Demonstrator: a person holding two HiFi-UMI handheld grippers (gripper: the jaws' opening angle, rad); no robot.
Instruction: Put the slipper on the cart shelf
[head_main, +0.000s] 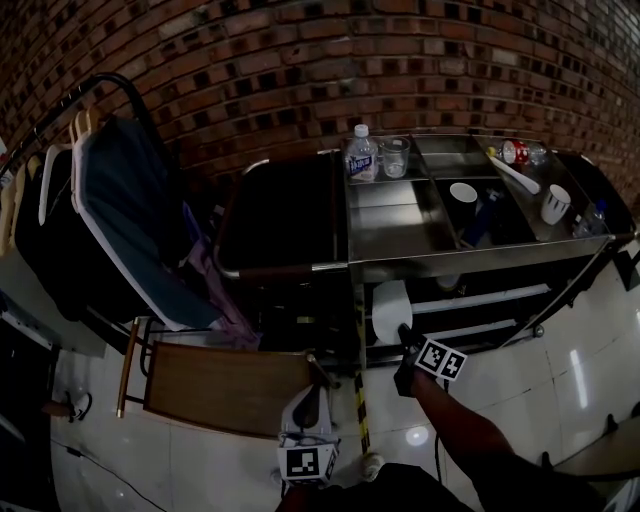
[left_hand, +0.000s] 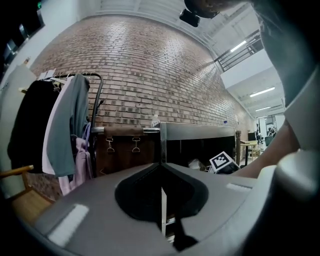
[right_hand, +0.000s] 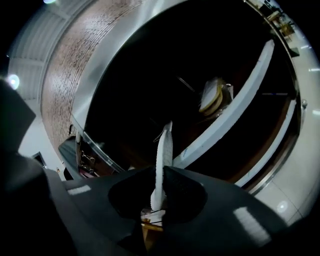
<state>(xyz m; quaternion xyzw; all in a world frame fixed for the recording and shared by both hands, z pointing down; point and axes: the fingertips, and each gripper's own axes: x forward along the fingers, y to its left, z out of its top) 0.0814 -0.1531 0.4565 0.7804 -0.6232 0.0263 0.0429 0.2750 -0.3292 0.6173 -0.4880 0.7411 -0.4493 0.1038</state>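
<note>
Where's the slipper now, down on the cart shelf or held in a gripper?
Held: the right gripper has its jaws clamped on the slipper at the cart's lower shelf. Whether it touches the shelf, cannot tell.

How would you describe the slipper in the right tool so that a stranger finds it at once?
Find the steel cart in front of the brick wall and look at its dark lower shelf opening. There the right tool is shut on a white slipper. It alone is held up edge-on; what looks like a second slipper lies deeper inside.
</note>
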